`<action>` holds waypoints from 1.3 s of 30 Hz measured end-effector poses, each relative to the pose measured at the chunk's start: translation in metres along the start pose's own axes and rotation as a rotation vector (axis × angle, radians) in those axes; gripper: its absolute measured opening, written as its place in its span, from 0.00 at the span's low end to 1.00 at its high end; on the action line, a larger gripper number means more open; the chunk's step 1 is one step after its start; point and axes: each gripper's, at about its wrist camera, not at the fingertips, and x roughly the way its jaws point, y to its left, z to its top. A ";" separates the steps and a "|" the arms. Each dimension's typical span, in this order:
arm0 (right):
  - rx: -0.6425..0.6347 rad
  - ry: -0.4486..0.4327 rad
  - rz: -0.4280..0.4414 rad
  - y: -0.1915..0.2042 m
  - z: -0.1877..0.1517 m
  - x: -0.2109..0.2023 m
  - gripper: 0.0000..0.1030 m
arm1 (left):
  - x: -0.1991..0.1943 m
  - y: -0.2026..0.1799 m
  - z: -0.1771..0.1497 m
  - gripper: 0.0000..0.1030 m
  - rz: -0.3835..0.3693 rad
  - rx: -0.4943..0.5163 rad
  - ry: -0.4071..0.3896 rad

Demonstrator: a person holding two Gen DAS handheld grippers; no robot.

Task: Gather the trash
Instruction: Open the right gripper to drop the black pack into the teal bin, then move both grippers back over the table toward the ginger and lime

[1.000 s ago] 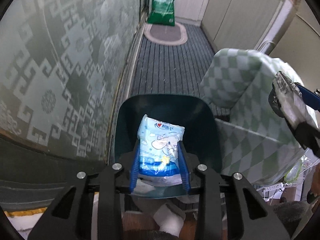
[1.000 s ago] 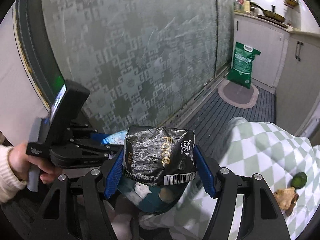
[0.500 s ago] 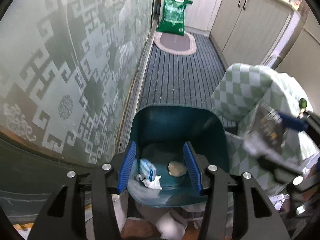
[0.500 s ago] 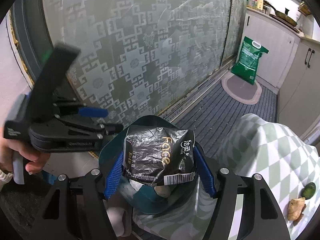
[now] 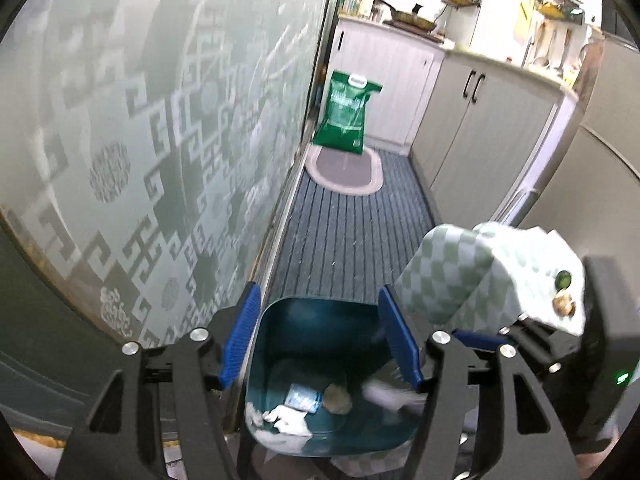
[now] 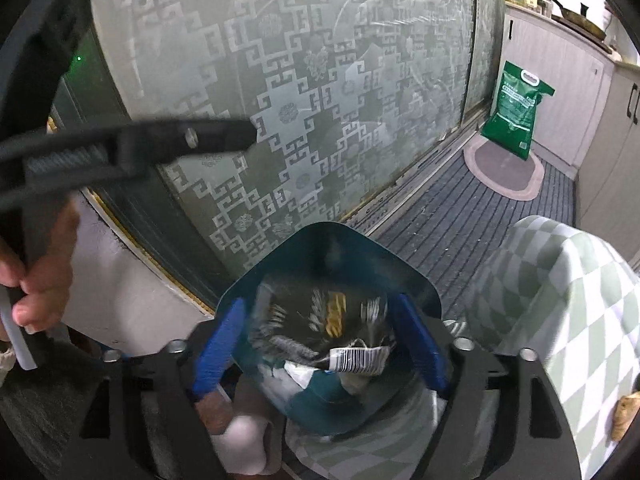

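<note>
A teal trash bin [image 5: 276, 324] stands on the floor under both grippers. My left gripper [image 5: 320, 340] hovers above it with its jaws opening and nothing between them. On the bin's bottom lie a blue-and-white packet [image 5: 302, 396], crumpled tissue [image 5: 288, 424] and a brownish lump [image 5: 338, 398]. My right gripper [image 6: 320, 346] is over the bin [image 6: 328, 240], jaws opening. A black foil packet [image 6: 320, 320], blurred, sits between its pads, and small gaps show on both sides. The left gripper [image 6: 140, 148] crosses the right wrist view at upper left, held by a hand [image 6: 36, 292].
A frosted patterned glass door [image 5: 140, 140] runs along the left. To the right is a table with a green checked cloth [image 6: 560, 300], with a lime [image 5: 564, 279] and a brown scrap on it. A green sack [image 5: 346, 112] and an oval mat [image 5: 344, 172] lie farther down the striped floor.
The left gripper let go of the blue-and-white packet, which now lies in the bin, then rose and widened. The right gripper moved over the bin and its pads came off the black packet.
</note>
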 end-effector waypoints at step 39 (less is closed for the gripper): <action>0.391 -0.321 -0.278 -0.184 -0.115 -0.193 0.72 | -0.047 -0.192 -0.027 0.80 -0.328 0.275 -0.209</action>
